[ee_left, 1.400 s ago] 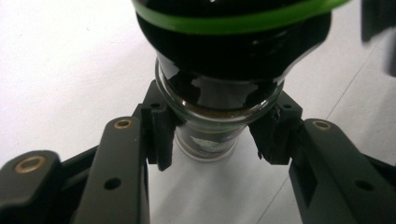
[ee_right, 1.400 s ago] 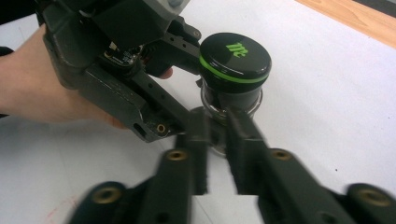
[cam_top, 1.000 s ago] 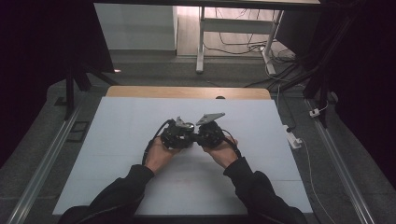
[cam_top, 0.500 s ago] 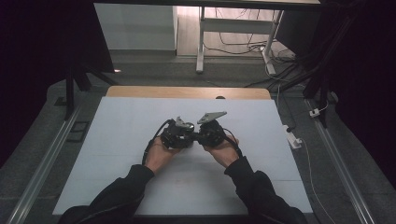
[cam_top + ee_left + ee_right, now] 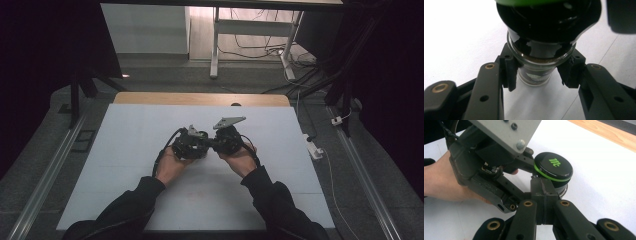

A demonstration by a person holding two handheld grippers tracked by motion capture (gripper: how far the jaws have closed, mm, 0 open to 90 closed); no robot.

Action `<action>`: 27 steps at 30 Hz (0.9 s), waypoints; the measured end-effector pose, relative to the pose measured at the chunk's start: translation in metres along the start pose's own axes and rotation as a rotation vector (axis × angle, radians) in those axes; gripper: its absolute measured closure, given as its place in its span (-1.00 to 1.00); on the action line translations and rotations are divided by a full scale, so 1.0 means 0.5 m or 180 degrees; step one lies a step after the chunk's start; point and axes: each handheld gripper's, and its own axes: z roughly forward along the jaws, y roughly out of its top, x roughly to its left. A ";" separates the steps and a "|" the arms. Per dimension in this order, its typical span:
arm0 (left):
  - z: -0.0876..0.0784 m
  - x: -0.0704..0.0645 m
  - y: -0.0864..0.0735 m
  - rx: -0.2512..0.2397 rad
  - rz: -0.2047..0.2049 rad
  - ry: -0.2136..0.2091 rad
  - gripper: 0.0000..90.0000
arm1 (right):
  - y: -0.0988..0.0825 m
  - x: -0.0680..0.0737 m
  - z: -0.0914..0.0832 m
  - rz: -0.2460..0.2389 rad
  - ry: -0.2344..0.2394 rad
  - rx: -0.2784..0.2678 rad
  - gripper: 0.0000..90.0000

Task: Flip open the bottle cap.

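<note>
Jar (image 5: 537,62): glass, brown powder inside, black cap (image 5: 553,166) | left gripper (image 5: 537,75) fingers clamped on jar | right gripper (image 5: 543,195) fingers together, empty

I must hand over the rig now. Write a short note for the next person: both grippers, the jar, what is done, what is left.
Left hand-held gripper: shut on the glass jar, pads on the glass below the cap.
Right hand-held gripper: jaws shut together, tips right beside the black cap with the green ring; contact unclear.
Jar: held over the middle of the white table, both hands close together.
Done: jar gripped.
Left: the cap is still on; probably to be opened.
</note>
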 end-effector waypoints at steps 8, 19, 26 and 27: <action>0.000 0.000 0.000 0.0011 0.0000 0.0000 0.20 | 0.012 -0.004 -0.005 -0.0003 -0.0039 -0.0060 1.00; 0.000 -0.001 0.000 0.0003 -0.0003 0.0007 0.20 | 0.030 -0.021 -0.007 0.0036 -0.0123 -0.0162 1.00; 0.001 -0.003 0.000 -0.0007 -0.0004 0.0023 0.20 | 0.038 -0.031 0.004 0.0080 -0.0156 -0.0184 1.00; 0.000 -0.003 0.000 -0.0003 0.0005 0.0023 0.20 | 0.039 -0.032 0.006 0.0093 -0.0173 -0.0178 1.00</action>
